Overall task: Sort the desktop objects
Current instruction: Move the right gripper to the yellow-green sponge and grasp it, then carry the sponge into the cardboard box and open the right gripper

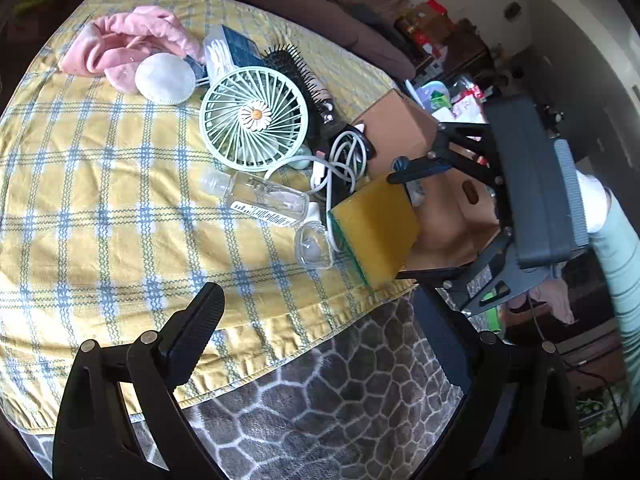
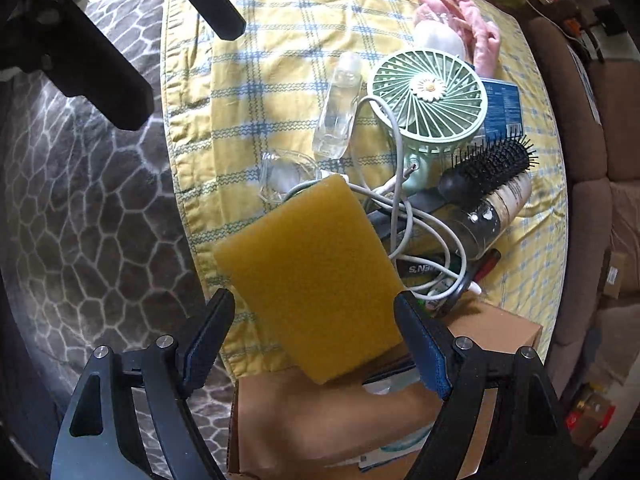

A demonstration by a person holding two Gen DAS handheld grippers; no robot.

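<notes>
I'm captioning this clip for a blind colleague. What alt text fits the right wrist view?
A yellow rectangular sponge sits between the open fingers of the right tool, above an open brown cardboard box. Beyond it, on a yellow plaid cloth, lie a mint-green round fan, a white cable, a clear plastic bottle and a black hairbrush.

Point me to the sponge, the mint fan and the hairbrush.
sponge [image 2: 316, 276]: right wrist view, middle of its yellow face
mint fan [image 1: 254, 118]: left wrist view, daisy hub
hairbrush [image 2: 496, 160]: right wrist view, bristle head
</notes>
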